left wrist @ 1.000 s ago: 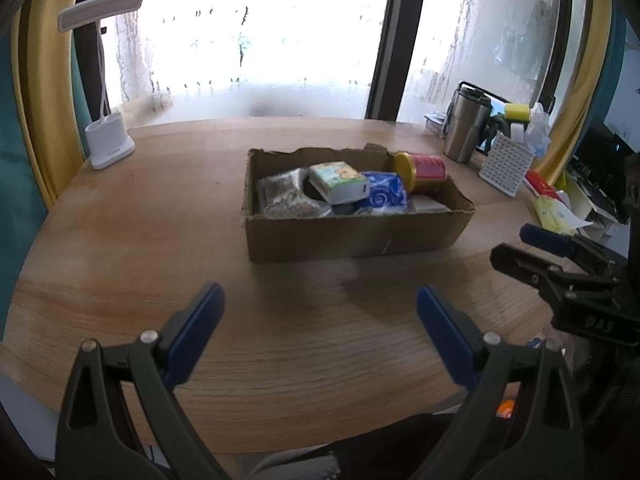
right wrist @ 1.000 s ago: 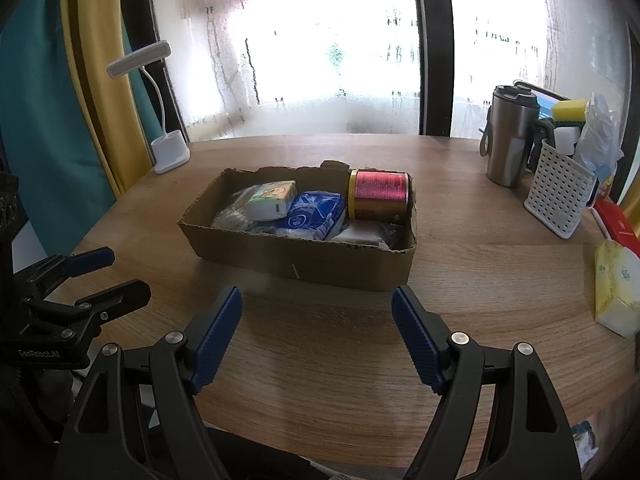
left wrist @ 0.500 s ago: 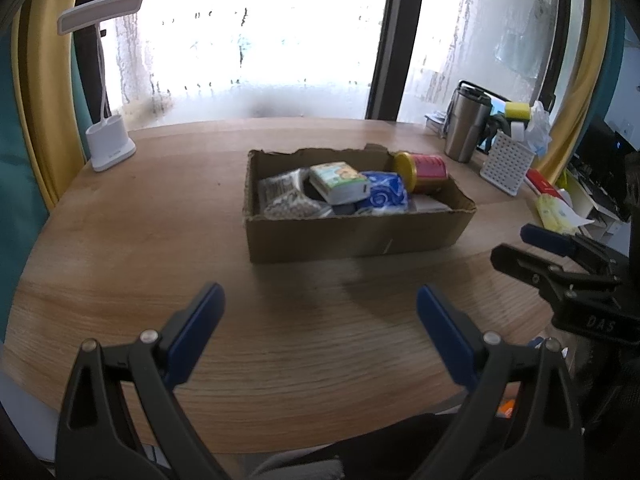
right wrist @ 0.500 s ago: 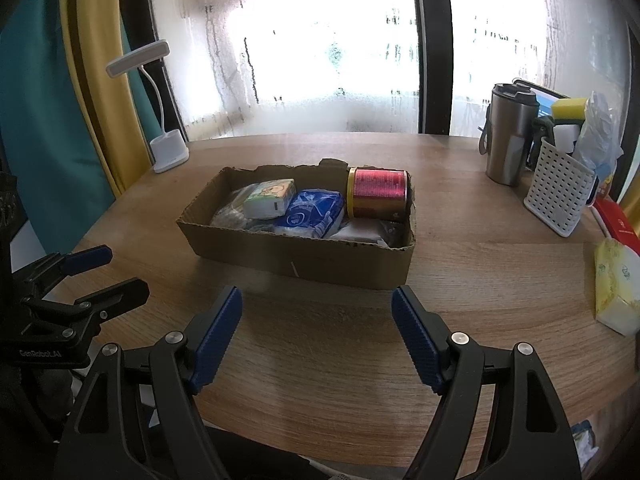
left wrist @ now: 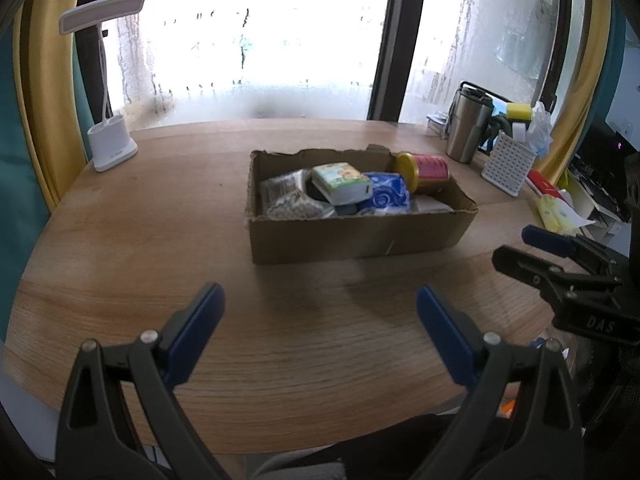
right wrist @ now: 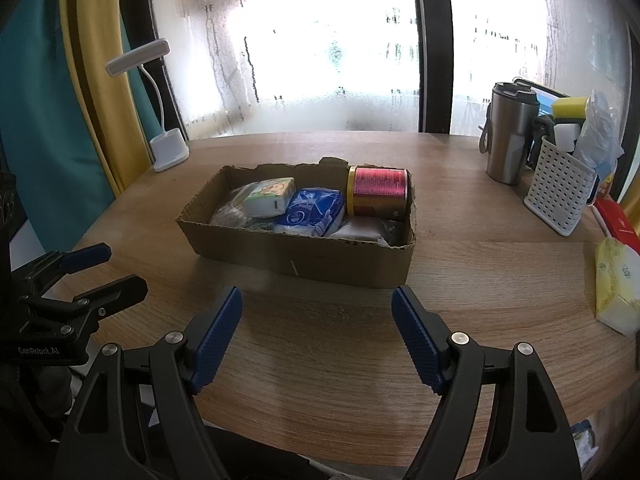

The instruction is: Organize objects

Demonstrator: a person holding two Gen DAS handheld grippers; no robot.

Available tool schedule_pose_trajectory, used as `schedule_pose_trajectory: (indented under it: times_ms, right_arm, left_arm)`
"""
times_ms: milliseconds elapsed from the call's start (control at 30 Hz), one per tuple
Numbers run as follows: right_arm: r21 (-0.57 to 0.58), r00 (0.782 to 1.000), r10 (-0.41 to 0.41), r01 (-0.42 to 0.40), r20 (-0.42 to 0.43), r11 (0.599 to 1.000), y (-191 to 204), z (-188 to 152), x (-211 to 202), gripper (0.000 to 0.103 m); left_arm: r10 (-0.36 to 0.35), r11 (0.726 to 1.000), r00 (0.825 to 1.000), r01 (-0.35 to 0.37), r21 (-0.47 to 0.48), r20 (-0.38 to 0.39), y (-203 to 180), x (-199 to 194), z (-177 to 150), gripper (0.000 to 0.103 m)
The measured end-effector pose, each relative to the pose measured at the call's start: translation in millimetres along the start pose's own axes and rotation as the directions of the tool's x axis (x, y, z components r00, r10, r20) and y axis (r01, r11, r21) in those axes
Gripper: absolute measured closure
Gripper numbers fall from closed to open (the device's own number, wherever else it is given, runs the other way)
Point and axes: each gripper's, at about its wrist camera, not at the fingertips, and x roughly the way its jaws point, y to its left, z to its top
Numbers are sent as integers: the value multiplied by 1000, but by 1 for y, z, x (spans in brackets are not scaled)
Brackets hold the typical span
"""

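Note:
A shallow cardboard box (left wrist: 352,238) (right wrist: 320,260) sits mid-table. Inside lie a red can with a yellow lid (left wrist: 424,168) (right wrist: 378,192), a blue packet (left wrist: 388,198) (right wrist: 312,212), a small green-and-white pack (left wrist: 344,182) (right wrist: 270,196) and a clear bag (left wrist: 286,198) of grainy contents. My left gripper (left wrist: 320,308) hangs open over bare wood in front of the box, nothing between its blue pads. My right gripper (right wrist: 316,308) is likewise open and empty, just short of the box's near wall. Each gripper shows at the edge of the other's view.
A white desk lamp (left wrist: 108,136) (right wrist: 168,148) stands at the back left. At the right are a steel tumbler (right wrist: 508,132), a white perforated basket (right wrist: 560,184) with sponges and a bag, a red box (right wrist: 616,220) and a yellow tissue pack (right wrist: 616,284). The round table's edge runs close below both grippers.

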Motion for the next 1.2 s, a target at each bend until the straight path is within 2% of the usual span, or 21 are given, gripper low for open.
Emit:
schedule_pose_trajectory:
  times_ms: [1200]
  right_arm:
    - [-8,1000,-25,25,-3,1000,-1,0,1,23]
  left_arm:
    - [3,1000,1000,-3,-3,8,1,-2,1,5]
